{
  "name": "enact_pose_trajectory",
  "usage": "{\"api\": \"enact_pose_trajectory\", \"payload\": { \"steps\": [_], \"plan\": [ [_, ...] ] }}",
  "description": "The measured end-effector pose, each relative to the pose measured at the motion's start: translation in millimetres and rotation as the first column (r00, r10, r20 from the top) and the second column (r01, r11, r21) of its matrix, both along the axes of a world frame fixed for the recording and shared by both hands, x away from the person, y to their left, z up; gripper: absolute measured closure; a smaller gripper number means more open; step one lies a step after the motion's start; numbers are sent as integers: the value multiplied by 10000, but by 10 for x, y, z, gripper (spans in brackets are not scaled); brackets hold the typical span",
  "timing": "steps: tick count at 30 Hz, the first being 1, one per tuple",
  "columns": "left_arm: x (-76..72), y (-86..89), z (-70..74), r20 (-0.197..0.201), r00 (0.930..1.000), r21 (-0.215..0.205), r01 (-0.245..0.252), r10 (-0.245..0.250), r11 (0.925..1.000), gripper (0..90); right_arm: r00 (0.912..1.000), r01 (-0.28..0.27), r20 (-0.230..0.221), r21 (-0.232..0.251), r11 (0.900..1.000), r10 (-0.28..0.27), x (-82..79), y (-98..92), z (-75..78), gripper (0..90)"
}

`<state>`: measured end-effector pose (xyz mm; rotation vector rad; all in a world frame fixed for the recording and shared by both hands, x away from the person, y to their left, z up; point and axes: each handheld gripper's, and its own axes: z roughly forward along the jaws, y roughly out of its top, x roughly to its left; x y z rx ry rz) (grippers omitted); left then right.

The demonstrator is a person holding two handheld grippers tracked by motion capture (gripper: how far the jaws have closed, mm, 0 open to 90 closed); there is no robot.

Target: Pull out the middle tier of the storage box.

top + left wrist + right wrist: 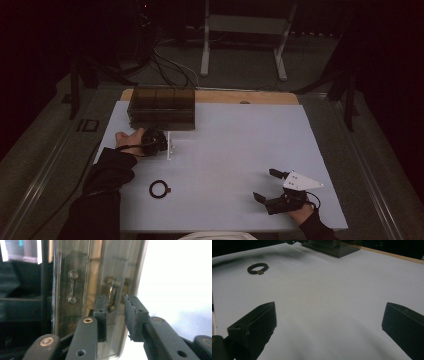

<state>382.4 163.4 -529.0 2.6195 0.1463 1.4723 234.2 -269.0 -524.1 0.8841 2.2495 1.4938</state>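
Left gripper [116,312] jaws narrow, drawer handle [111,293] between them, pads seemingly not pressing

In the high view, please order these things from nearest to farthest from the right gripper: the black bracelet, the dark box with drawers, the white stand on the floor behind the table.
From the right gripper:
1. Black bracelet, front of the table, to its left.
2. Dark box, far left part of the table.
3. White stand, on the floor beyond the table.

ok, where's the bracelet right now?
High view: the black bracelet lies on the white table, front left, apart from the left tool and the drawer box.
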Motion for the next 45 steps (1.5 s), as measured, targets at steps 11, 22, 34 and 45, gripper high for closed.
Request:
{"api": "enact_pose_trajectory", "payload": {
  "steps": [11,22,34,45],
  "plan": [
    [-16,163,244,-1094,9927,-2220,253,-507,9747,737,10000,0,0,-38,10000,0,0,2,-3,0],
    [-3,325,354,-2031,9791,-2480,-441,-74,9678,435,10000,-17,-24,-70,10000,17,4,3,-10,0],
    [122,497,565,-3220,9461,-3128,-1408,346,9393,22,10000,-77,-54,-161,9998,76,7,17,-25,0],
    [207,644,610,-3215,9455,-3083,-1562,517,9384,9,9999,-82,-87,-155,9998,81,15,22,-30,0]
  ]
}}
